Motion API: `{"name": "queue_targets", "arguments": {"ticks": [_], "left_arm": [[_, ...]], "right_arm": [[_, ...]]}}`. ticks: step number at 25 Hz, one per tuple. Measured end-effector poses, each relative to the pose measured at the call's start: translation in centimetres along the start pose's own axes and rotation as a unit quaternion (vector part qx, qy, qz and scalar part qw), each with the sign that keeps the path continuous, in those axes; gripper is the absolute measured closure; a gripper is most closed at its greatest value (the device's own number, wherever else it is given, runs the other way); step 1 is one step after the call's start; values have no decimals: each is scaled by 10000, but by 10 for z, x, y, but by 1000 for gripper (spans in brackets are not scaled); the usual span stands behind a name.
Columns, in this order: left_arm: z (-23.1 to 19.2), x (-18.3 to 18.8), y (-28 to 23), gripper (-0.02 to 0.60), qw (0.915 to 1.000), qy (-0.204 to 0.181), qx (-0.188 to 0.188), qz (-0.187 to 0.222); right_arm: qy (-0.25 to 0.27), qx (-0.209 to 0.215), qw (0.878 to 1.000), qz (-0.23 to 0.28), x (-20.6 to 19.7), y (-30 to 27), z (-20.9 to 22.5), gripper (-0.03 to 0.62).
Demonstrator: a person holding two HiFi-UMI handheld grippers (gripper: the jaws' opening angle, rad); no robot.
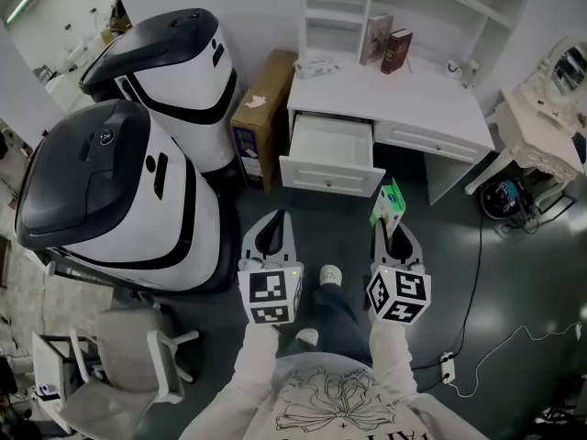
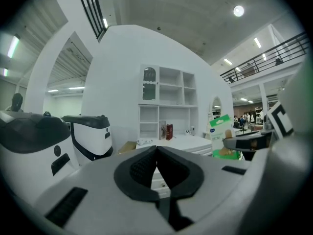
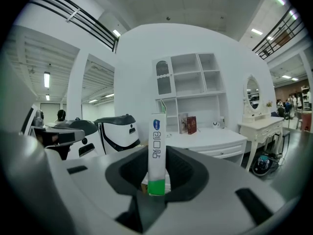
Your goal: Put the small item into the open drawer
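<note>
Right hand-held gripper (image 3: 157, 168), grey moulded shell with black ribbed lining: clamped on the small item (image 3: 156, 136), a slim upright carton, smooth white card with a green foot. Left hand-held gripper (image 2: 156, 153): jaws together, nothing between. I judge the task part done: item grasped, not yet delivered. Drawer (image 1: 330, 145), white painted, boxy, pulled open from the white surface (image 1: 431, 108), lies ahead, well apart; carrying over and releasing remain.

Glossy black-and-white plastic machine shells (image 1: 174, 71), matt white desk (image 1: 426, 108) and drawer (image 1: 330, 174), brown cardboard carton (image 1: 266, 99), printed card small box (image 1: 390, 202).
</note>
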State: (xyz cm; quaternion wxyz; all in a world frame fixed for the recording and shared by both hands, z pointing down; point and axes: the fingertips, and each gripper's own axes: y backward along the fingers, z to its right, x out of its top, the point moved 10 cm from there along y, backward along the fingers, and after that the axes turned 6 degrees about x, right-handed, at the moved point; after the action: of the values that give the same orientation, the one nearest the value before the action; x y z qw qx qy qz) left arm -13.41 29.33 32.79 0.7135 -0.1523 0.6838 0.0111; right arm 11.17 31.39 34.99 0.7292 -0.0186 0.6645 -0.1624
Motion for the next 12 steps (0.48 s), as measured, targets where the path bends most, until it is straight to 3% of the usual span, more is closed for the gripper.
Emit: {"name": "queue_targets", "arguments": {"ticks": [12], "left_arm": [[2,32,-134,577,9994,18,351,9]], "right_arm": [[11,367,9993,47,47,-135,62,500]]}}
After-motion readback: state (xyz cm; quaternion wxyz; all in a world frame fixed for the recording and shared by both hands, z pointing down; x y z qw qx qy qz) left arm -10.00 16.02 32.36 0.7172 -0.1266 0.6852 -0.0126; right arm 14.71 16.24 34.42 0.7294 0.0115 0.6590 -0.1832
